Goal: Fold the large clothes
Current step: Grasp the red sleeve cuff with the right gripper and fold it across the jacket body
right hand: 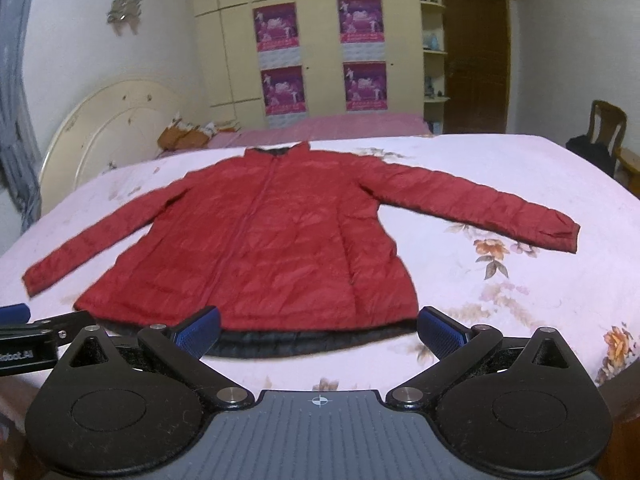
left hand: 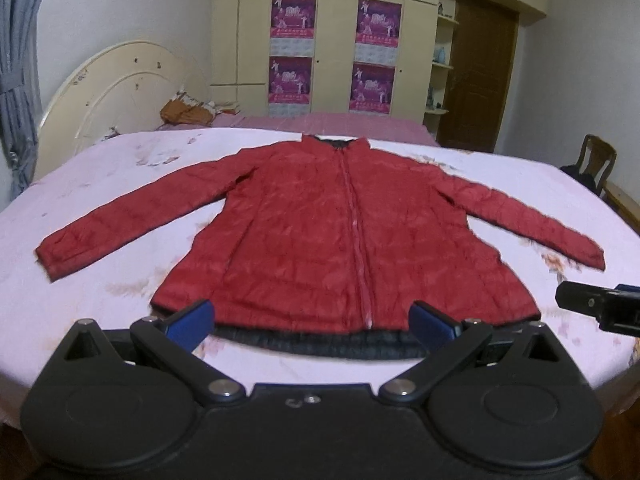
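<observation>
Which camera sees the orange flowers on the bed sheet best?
The right wrist view: the orange flowers look sharp beside the red jacket's sleeve. In the left wrist view the flowers are only blurry smudges near the sleeve cuff.

Beyond the floral bedsheet (right hand: 500, 280) you see a cream wardrobe (right hand: 320, 40) carrying four purple posters (right hand: 280, 28). Left of the wardrobe, a rounded cream headboard (right hand: 112, 128) leans by grey curtains (left hand: 16, 80). Right of it stands a brown door (right hand: 476, 52), and farther right a wooden chair (right hand: 604, 128). Orange-brown cloth (right hand: 180, 136) lies before the wardrobe.
</observation>
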`<state>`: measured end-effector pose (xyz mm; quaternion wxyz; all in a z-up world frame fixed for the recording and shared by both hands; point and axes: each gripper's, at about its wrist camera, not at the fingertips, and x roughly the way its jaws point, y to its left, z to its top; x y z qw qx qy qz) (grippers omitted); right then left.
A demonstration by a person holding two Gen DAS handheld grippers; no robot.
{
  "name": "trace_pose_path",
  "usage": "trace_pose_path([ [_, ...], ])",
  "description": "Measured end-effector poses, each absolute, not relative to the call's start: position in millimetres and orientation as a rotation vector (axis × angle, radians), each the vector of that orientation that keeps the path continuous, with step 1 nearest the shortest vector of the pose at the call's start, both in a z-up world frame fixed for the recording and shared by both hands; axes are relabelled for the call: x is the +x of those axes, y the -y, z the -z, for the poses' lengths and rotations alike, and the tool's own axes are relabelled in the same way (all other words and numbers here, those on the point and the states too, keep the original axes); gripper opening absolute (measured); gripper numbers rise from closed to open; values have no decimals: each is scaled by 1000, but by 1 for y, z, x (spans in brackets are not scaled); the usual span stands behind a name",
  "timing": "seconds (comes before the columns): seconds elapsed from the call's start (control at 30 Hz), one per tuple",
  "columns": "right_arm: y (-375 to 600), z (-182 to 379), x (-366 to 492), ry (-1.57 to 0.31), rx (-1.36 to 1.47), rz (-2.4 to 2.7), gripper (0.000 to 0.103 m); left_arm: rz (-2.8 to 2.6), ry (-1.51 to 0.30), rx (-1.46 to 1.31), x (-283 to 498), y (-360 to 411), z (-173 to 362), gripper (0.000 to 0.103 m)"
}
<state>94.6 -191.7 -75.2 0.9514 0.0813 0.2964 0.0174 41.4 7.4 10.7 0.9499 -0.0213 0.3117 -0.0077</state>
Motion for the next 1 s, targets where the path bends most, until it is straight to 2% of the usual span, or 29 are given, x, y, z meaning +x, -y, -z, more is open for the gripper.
trace_pose_path([
  [0.5,268,100,234,-587,265,171,103,94,-666,-100,194,-12,17,103],
  [0.7,326,116,264,-508,436,298,103,146,-629,-60,241,-5,20,100],
  [1.0,419,158,284,-506,714,438,102,143,-630,-83,295,18,26,100],
])
